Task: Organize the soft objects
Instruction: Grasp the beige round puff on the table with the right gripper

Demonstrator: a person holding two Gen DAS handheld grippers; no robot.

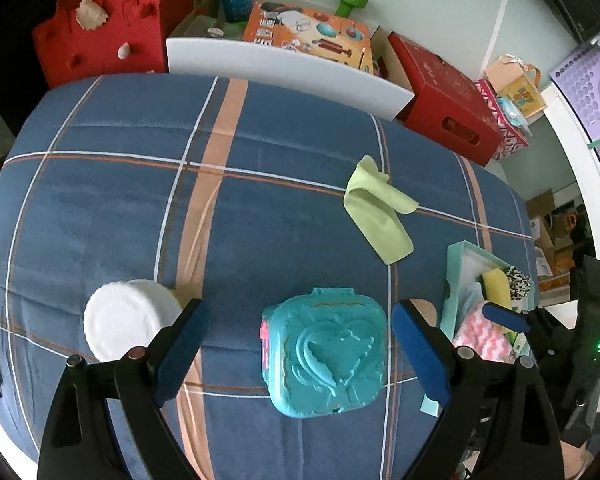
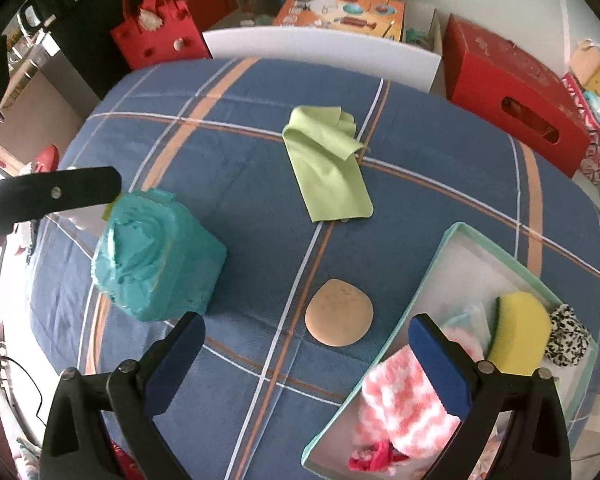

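Observation:
A light green cloth (image 1: 378, 208) (image 2: 326, 164) lies crumpled on the blue plaid cover. A tan makeup sponge (image 2: 339, 313) lies near the mint tray (image 2: 428, 276) (image 1: 450, 280), which holds a yellow sponge (image 2: 520, 328) (image 1: 496, 282), a pink-and-white fuzzy sock (image 2: 400, 400) (image 1: 480, 336) and a leopard scrunchie (image 2: 568, 336). My left gripper (image 1: 298, 350) is open above a teal plastic case (image 1: 326, 354) (image 2: 156, 256). My right gripper (image 2: 306, 354) is open and empty just above the tan sponge. A white round pad (image 1: 128, 318) sits at the left.
A white bin (image 1: 288, 68) with an orange box (image 1: 312, 36), a red felt bag (image 1: 100, 20) and a red box (image 1: 448, 96) stand beyond the cover's far edge. The left gripper's arm (image 2: 52, 194) reaches in from the left in the right wrist view.

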